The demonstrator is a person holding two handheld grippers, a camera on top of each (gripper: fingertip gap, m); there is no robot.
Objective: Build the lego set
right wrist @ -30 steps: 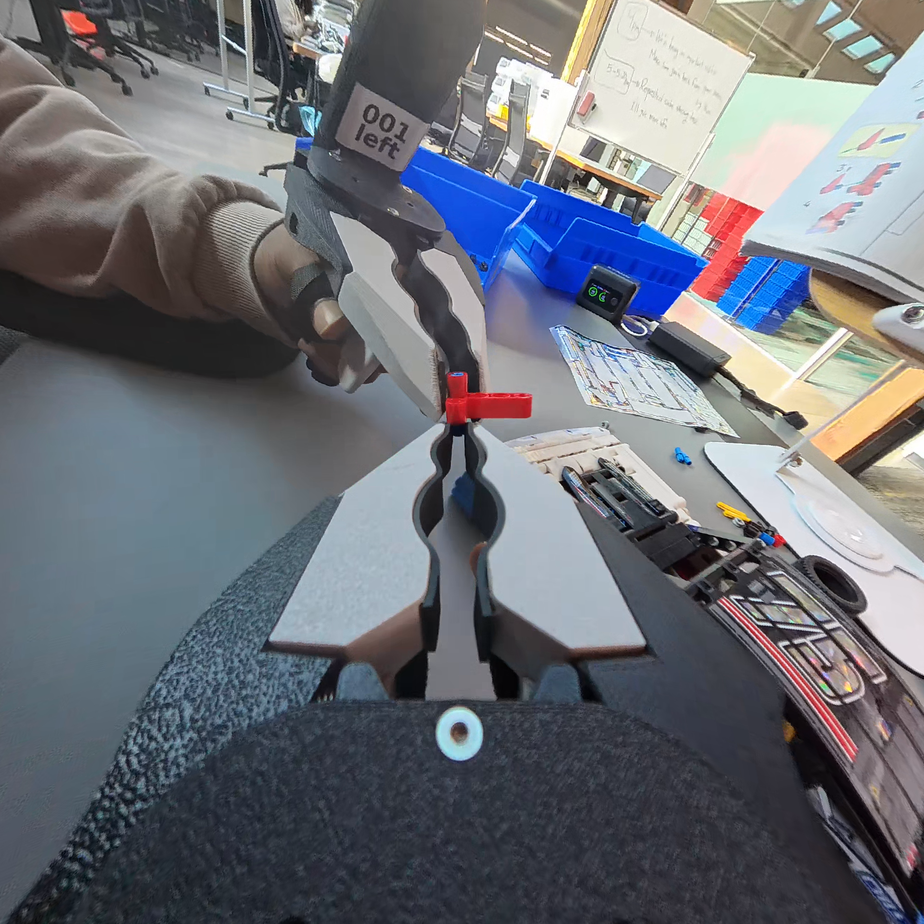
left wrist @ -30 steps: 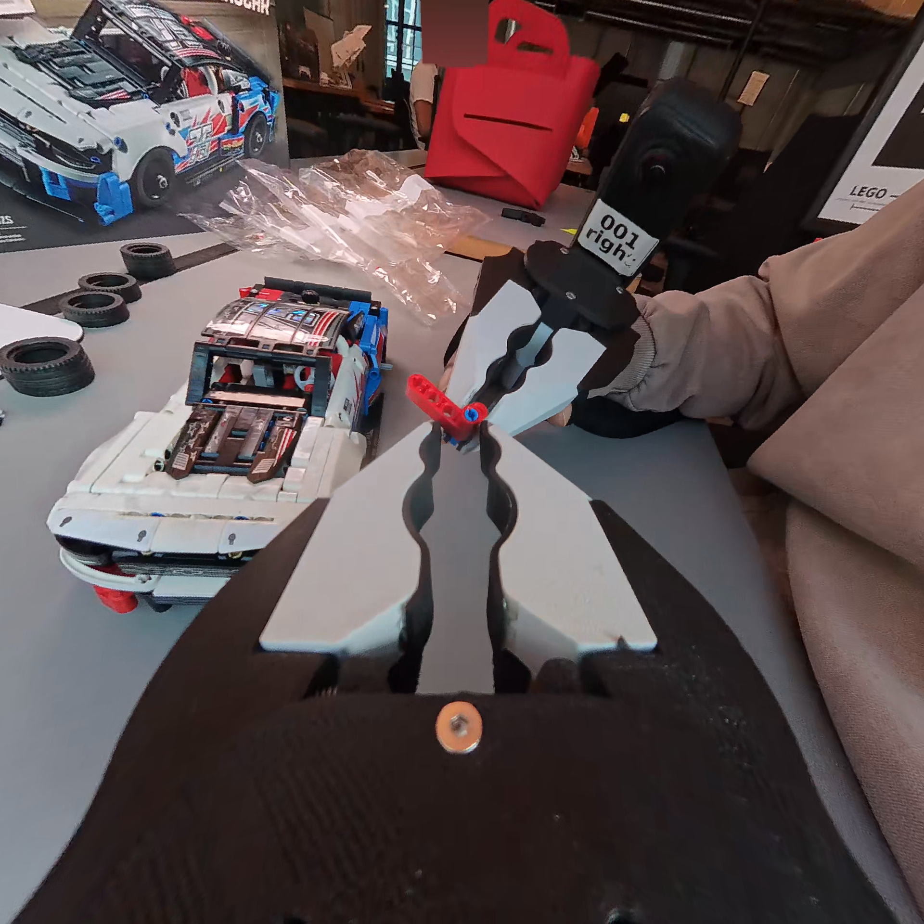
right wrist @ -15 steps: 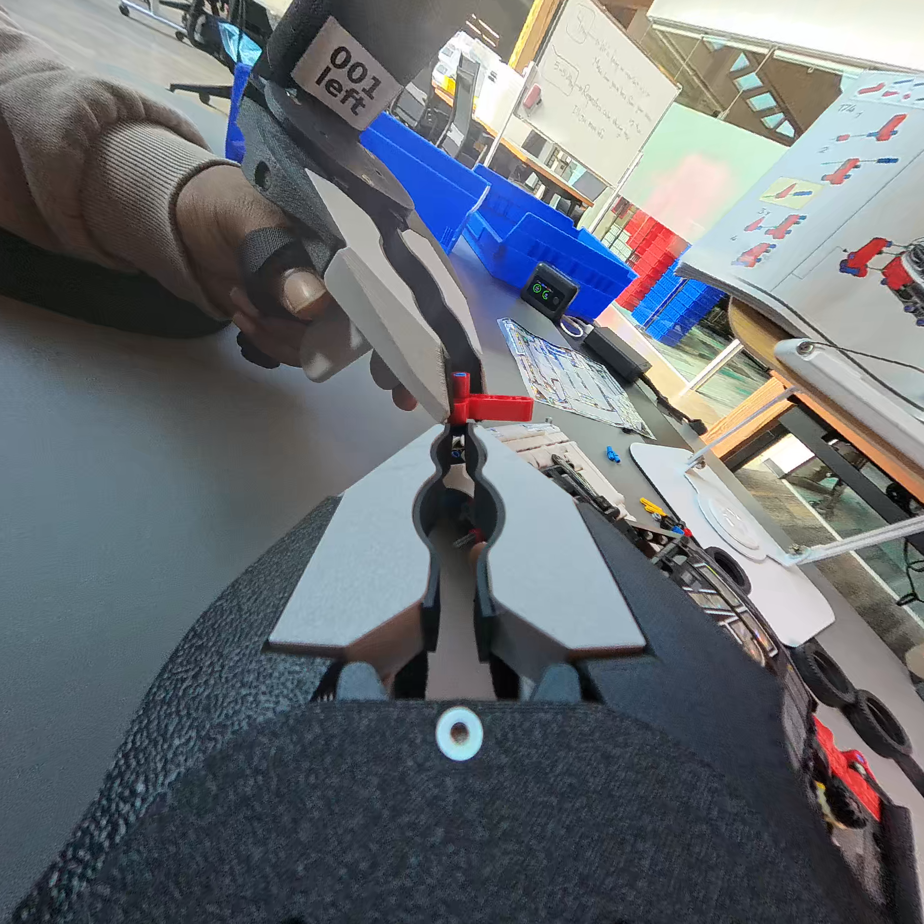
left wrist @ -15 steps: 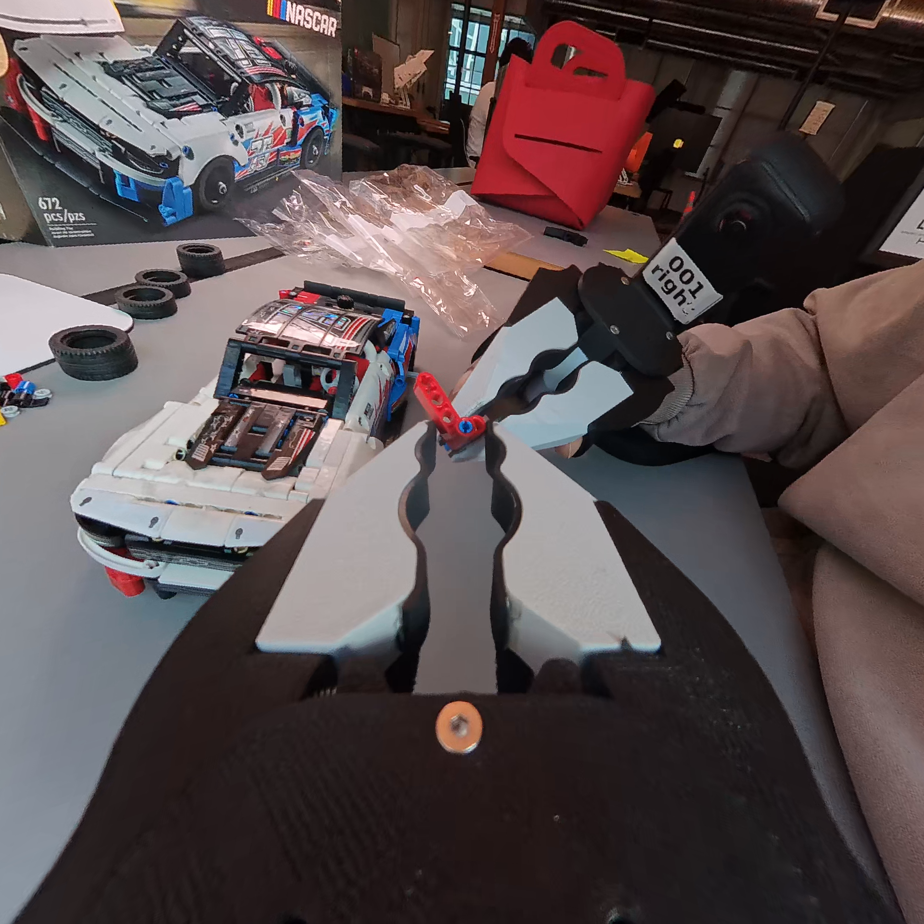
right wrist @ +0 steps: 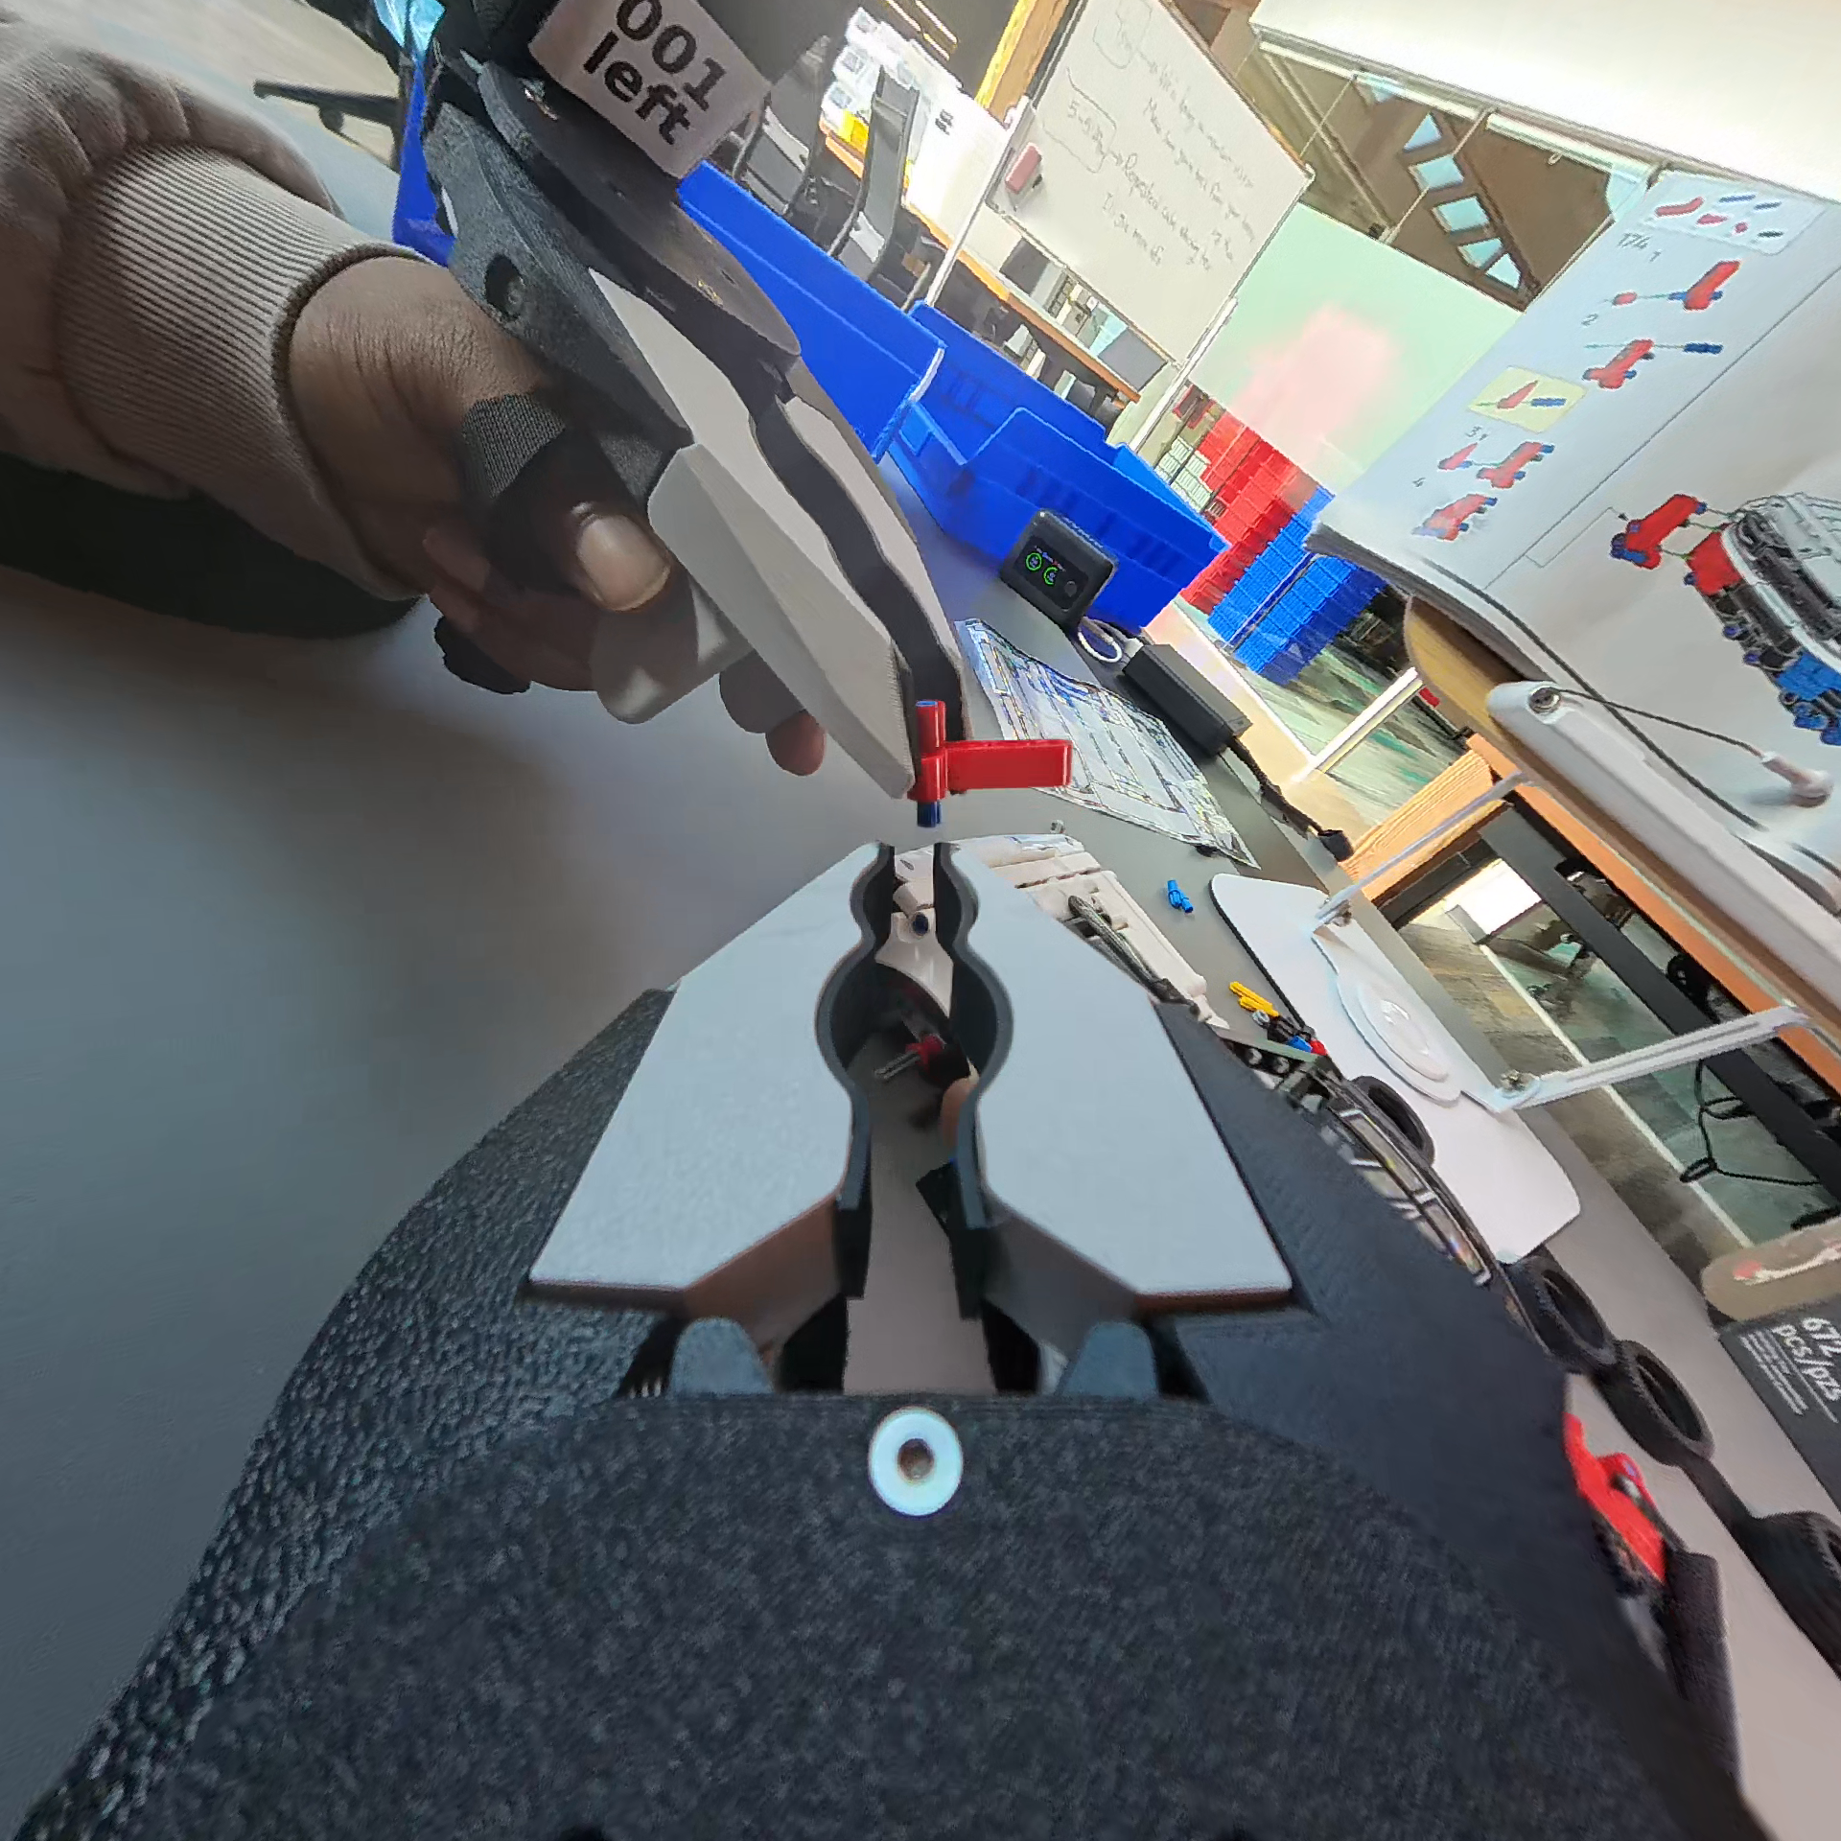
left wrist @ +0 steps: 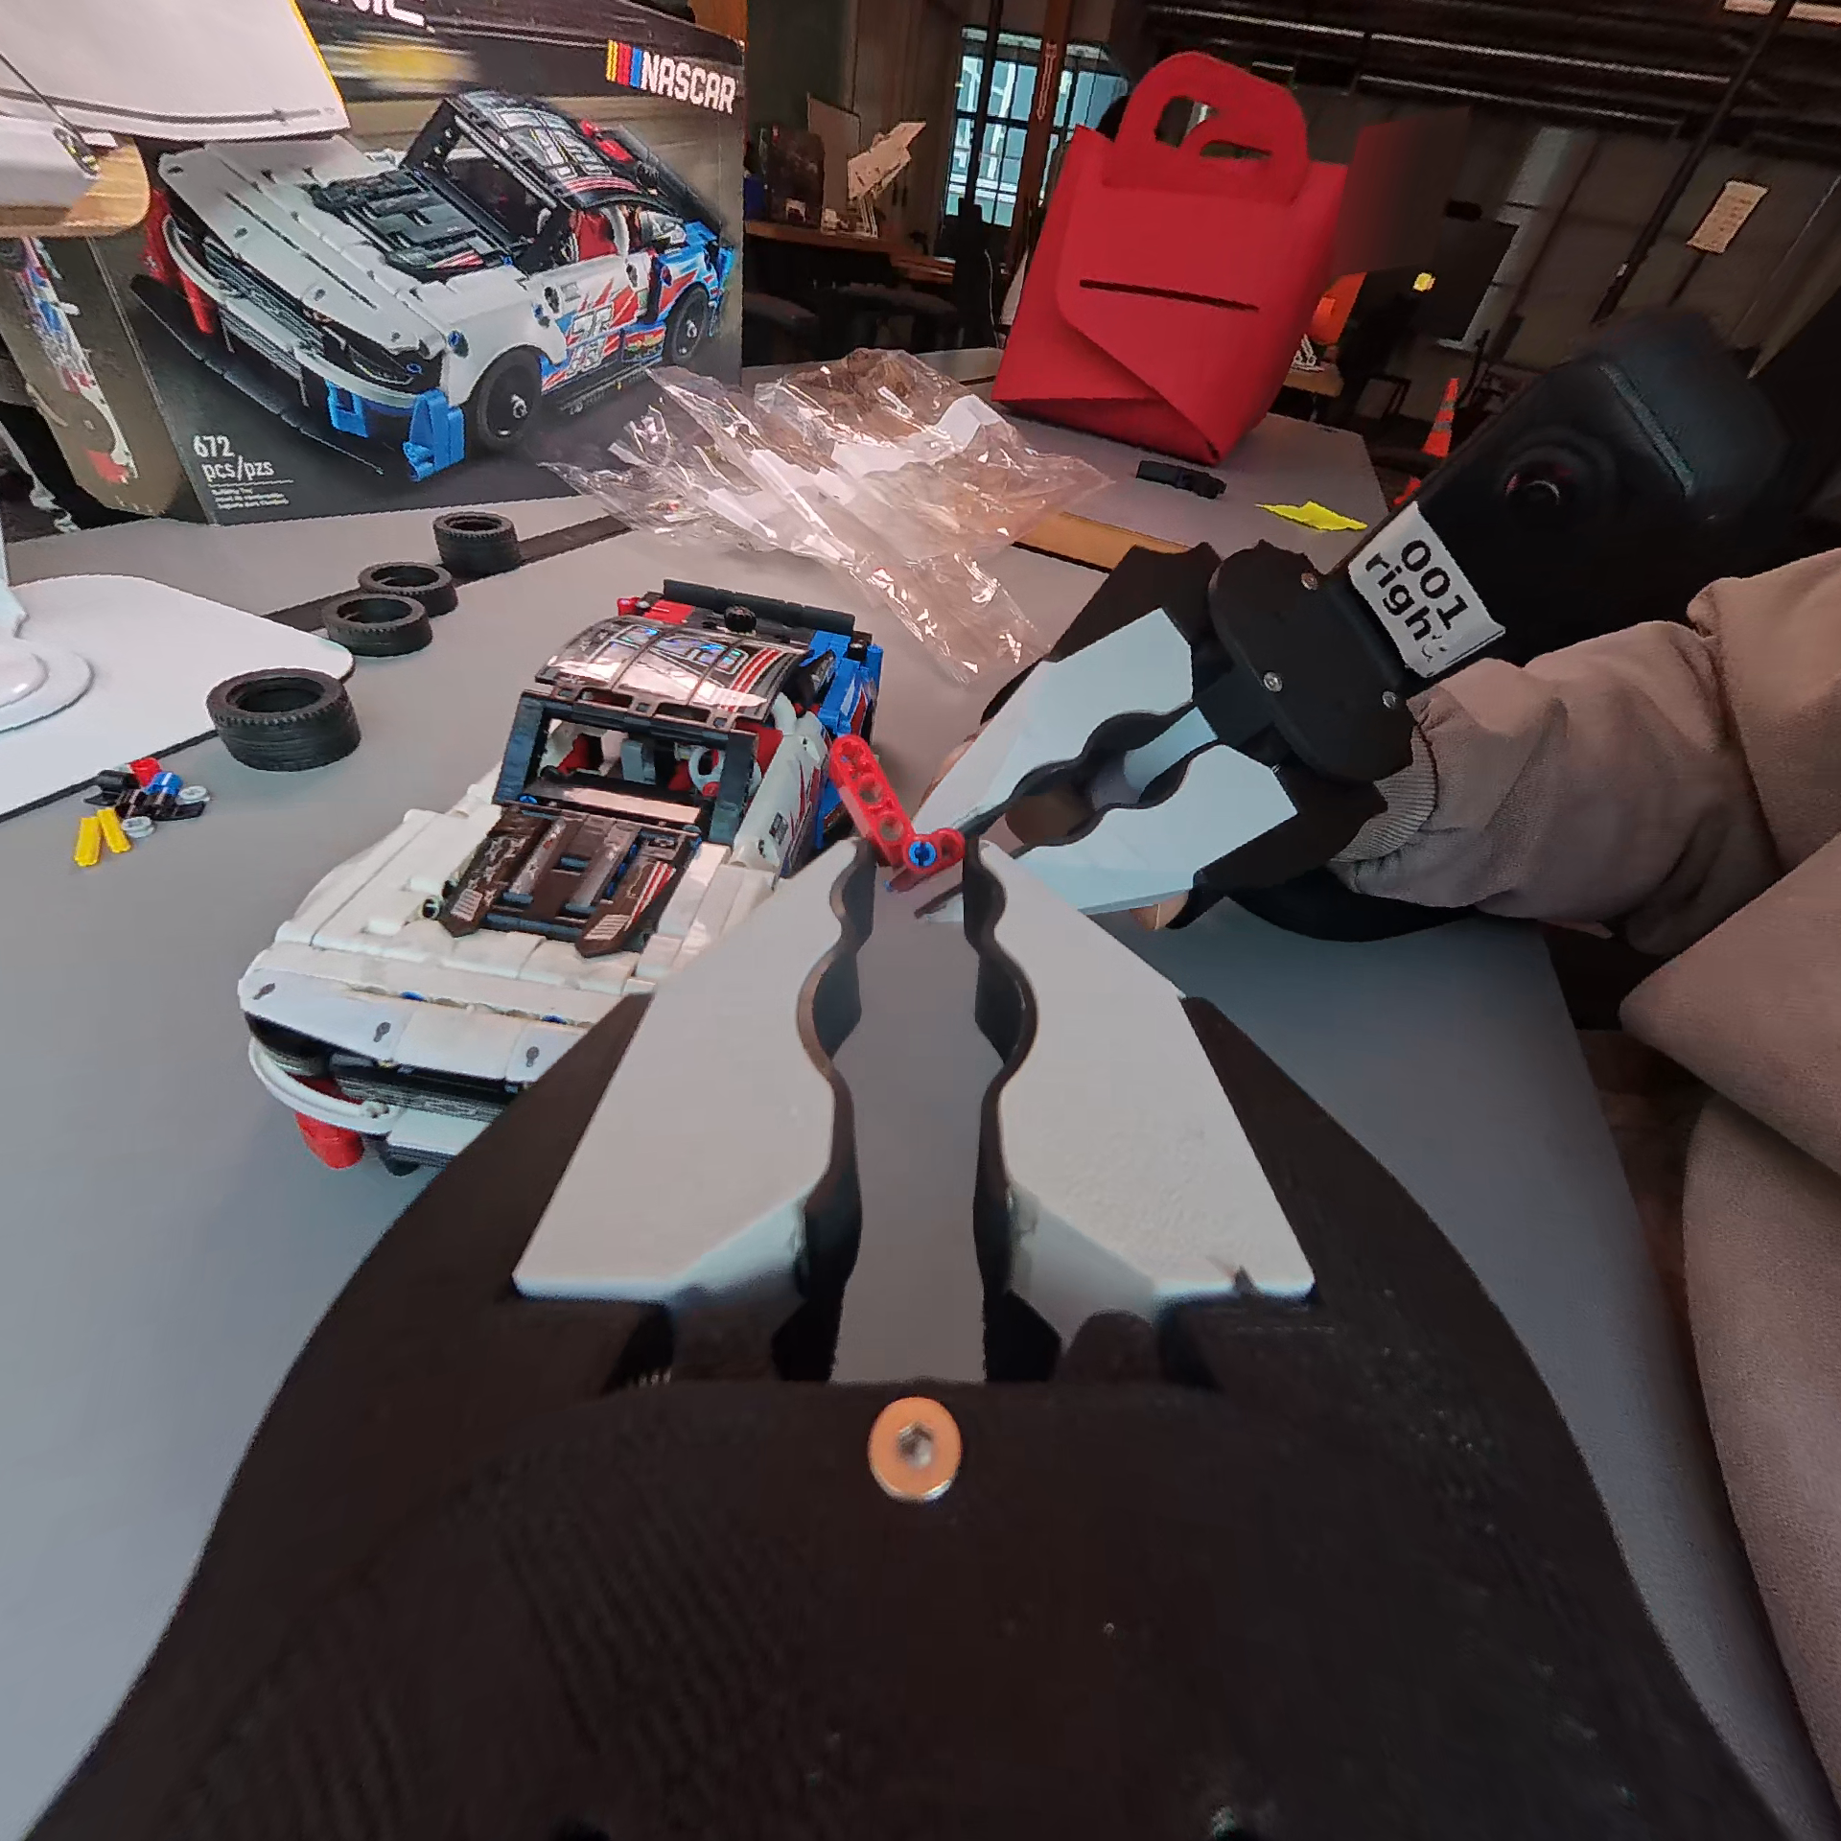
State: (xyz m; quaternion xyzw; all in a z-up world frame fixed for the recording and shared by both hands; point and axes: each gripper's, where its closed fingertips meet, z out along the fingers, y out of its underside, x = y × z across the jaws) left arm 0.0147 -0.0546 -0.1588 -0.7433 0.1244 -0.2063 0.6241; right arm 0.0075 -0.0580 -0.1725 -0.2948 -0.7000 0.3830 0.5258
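Grey tabletop (left wrist: 149, 1245) carries the white lego car (left wrist: 558, 877). Just beside its far flank, the left gripper (left wrist: 912, 862) pinches a red beam (left wrist: 882, 812). From the right wrist view, the right gripper (right wrist: 909, 849) sits nearly closed, empty, just below that beam (right wrist: 996, 765).

Left hand-held gripper (right wrist: 921, 757): clamped on red beam (right wrist: 986, 767) carrying blue pin (right wrist: 928, 812). Right hand-held gripper (right wrist: 909, 857): nearly closed, empty, just below pin. Grey counter (right wrist: 249, 847) beneath.
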